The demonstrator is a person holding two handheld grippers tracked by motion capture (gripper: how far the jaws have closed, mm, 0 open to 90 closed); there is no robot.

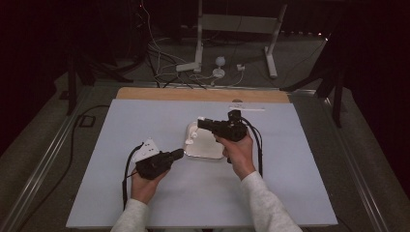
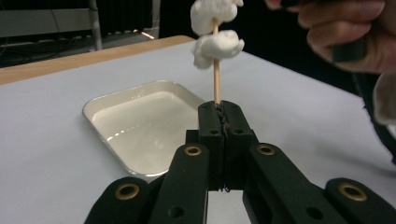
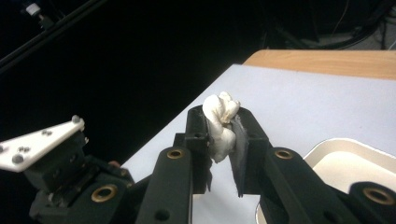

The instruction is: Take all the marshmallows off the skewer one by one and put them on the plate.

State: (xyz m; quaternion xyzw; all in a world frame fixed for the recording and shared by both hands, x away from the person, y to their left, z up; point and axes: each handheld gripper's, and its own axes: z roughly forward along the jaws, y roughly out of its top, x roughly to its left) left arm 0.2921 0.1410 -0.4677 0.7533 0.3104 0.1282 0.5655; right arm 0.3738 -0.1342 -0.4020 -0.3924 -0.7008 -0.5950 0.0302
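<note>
My left gripper [image 2: 223,109] is shut on the lower end of a thin wooden skewer [image 2: 216,79], which it holds upright. Two white marshmallow pieces are threaded on the skewer, a lower one [image 2: 218,46] and an upper one [image 2: 212,11] at the top edge of the left gripper view. My right gripper [image 3: 223,119] is shut on a white marshmallow piece [image 3: 219,135], squeezed between its pads. In the high view the left gripper [image 1: 180,153] sits at the near left corner of the white tray [image 1: 208,150], and the right gripper [image 1: 200,123] hovers over the tray's far side.
The tray [image 2: 140,126] is shallow and holds nothing. It lies mid-table on a pale board [image 1: 145,121] with a wooden strip [image 1: 203,94] along the far edge. Cables and stand legs [image 1: 198,63] clutter the floor beyond.
</note>
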